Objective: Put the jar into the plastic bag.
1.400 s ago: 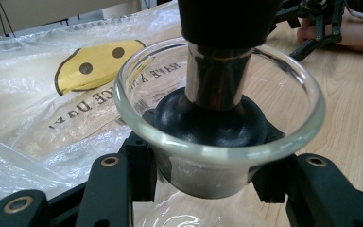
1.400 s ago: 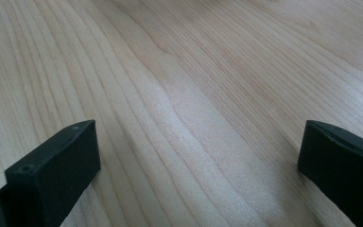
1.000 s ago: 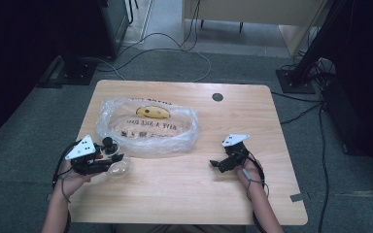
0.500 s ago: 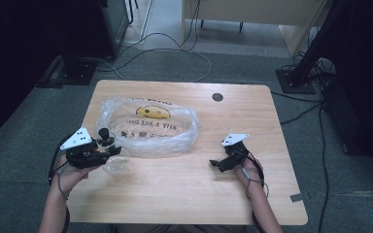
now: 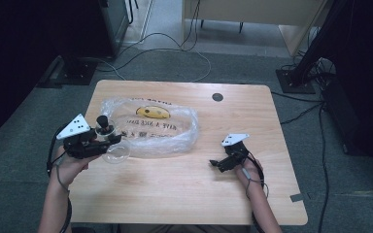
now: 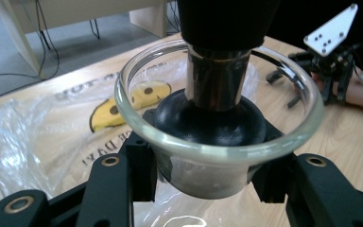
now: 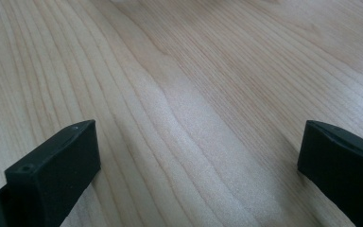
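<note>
Gripping glass bowl (image 6: 217, 146), left hand-held gripper (image 5: 108, 141) is clamped on its walls; bowl, with black-and-metal piece (image 6: 215, 80) inside, is held clear of counter (image 5: 184, 194) beside plastic bag (image 5: 150, 127). Placement remains undone. Right hand-held gripper (image 5: 219, 164) is spread, empty, low over counter.

A clear, glossy glass bowl (image 6: 217, 137) holds a matt black knob on a shiny metal stem (image 6: 216, 78). Beneath, a thin crinkled transparent plastic bag (image 5: 150, 127) glistens on the smooth pale wooden tabletop (image 5: 184, 189). Matt black plastic tongs (image 7: 198, 165).
</note>
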